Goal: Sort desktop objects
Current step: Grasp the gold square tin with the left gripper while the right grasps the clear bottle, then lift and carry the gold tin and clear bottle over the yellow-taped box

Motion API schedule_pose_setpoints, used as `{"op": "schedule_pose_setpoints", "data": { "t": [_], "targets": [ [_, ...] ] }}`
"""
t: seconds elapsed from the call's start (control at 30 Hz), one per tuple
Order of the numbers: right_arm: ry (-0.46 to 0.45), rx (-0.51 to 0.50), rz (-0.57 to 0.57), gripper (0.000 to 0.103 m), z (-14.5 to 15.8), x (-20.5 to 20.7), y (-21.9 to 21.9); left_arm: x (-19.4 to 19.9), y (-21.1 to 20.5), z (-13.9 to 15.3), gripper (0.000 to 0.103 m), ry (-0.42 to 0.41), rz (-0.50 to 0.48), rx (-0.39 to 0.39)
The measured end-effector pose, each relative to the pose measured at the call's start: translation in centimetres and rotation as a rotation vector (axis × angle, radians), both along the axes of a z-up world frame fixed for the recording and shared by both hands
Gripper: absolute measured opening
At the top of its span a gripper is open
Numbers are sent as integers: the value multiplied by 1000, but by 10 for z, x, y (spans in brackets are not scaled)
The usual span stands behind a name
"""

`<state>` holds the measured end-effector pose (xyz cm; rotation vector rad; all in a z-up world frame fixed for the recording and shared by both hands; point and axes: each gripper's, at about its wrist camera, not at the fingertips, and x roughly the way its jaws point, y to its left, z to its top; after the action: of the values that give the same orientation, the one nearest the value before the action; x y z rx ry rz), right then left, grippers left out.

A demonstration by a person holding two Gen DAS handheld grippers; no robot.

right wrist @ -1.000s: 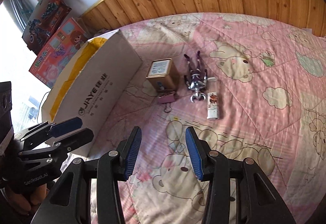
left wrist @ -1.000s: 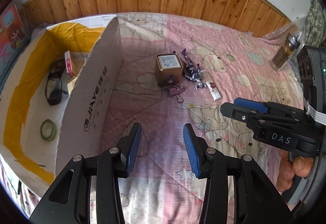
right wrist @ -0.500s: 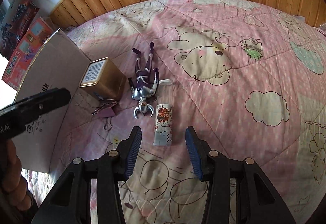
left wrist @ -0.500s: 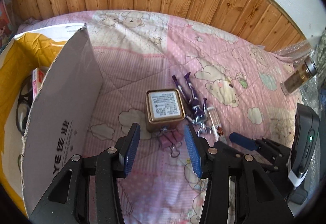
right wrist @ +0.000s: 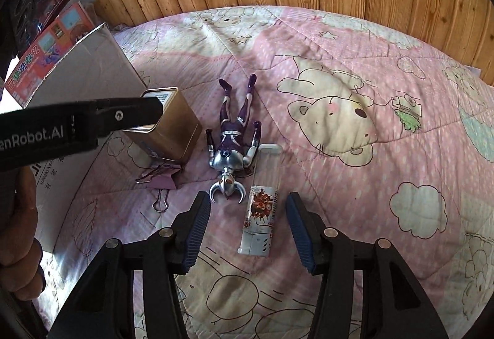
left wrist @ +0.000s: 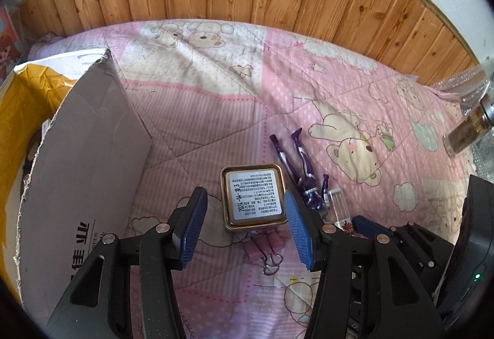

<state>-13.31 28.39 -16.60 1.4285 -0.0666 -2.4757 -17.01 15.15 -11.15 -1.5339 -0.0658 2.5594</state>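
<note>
Both grippers descended, fingers just opening wide: left (left wrist: 245,223) over tin (left wrist: 253,196), right (right wrist: 248,228) astride lighter (right wrist: 260,217).

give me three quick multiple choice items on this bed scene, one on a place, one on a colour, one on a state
1. Where does the pink binder clip lie?
A. against the near side of the gold tin
B. inside the cardboard box
C. on top of the lighter

2. What colour are the legs of the toy figure?
A. green
B. purple
C. orange

3. How does the right tool stand?
A. shut on the toy figure
B. shut on the tin
C. open, with the lighter lying between its fingers

Answers:
1 A: the clip rests at the tin's near base.
2 B: both legs are purple above a silver head.
3 C: its jaws have just been opening, and the blue pads stand clear of the lighter on both sides.
</note>
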Motion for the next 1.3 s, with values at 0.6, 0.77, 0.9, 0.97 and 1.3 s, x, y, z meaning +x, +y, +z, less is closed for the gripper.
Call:
{"op": "schedule_pose_setpoints", "data": {
  "t": [0.6, 0.77, 0.9, 0.97, 1.3],
  "targets": [
    [-23, -57, -103, 21, -3, 2, 25, -13, -4, -23, 50, -46, 1, 20],
    [-34, -86, -127, 21, 0, 7, 30, -2, -14, -6, 50, -31, 12, 56],
    [-31, -102, -131, 21, 7, 16, 28, 12, -19, 8, 50, -25, 7, 102],
    [-26, -111, -134, 21, 11, 21, 27, 21, -20, 16, 50, -20, 1, 116],
    [-19, -135, -124, 21, 25, 48, 14, 63, -28, 33, 50, -14, -3, 108]
  ]
}}
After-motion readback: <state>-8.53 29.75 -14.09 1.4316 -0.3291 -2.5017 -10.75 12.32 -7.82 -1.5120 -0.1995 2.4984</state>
